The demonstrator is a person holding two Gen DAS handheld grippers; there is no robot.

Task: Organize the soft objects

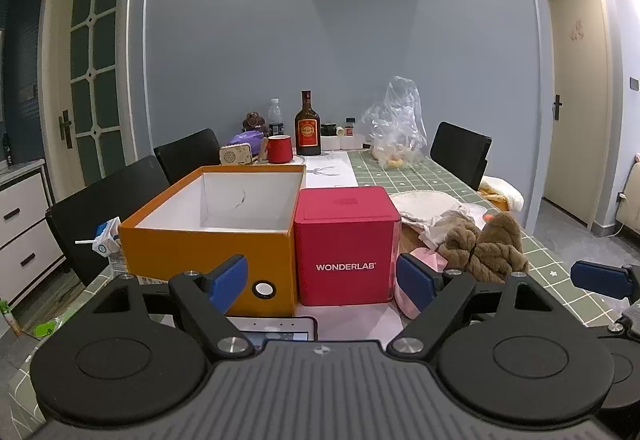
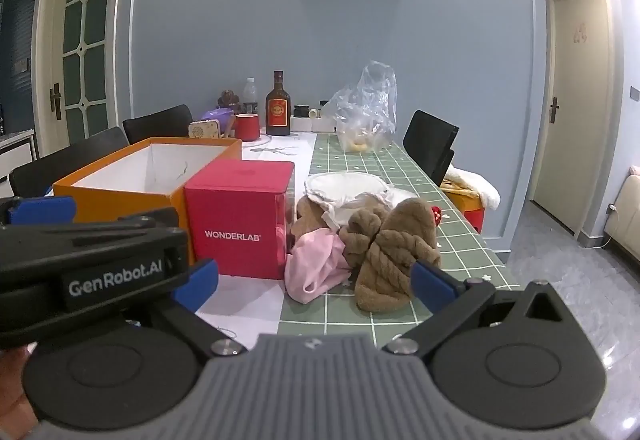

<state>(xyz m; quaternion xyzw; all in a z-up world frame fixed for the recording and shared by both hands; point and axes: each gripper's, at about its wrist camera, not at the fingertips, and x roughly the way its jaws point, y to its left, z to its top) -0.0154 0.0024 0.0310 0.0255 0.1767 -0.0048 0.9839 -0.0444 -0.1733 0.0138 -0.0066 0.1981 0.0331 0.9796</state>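
Soft pile sits on the green checked tablecloth (image 2: 360,156), right of the red WONDERLAB box (image 2: 238,218). Main item: brown knitted piece (image 2: 390,252), twisted like rope, long axis running from the near table edge away toward the far wall, near end pointing at the right wrist camera. Pink cloth (image 2: 316,266) lies crumpled against its left side, touching the red box's lower right corner. White fabric (image 2: 344,188) lies behind and partly over the brown piece. Orange box (image 1: 208,228), open top, white interior, stands left of the red box, the two walls touching or nearly so; its long axis also runs away from the camera. Open tablecloth shows in front of and to the right of the pile, up to the table's right edge; a black chair (image 2: 432,144) stands beyond that edge farther back. Far end of table is crowded: dark bottle (image 2: 278,108), red mug (image 2: 246,126), clear plastic bag (image 2: 366,108). Right gripper (image 2: 316,282) is level, low over the near table edge, jaws spread wide and empty, blue pads flanking the pile's near end without contact. Left gripper (image 1: 322,282) is level, aimed at the red box, jaws wide apart, holding nothing; its body crosses the right wrist view at left.
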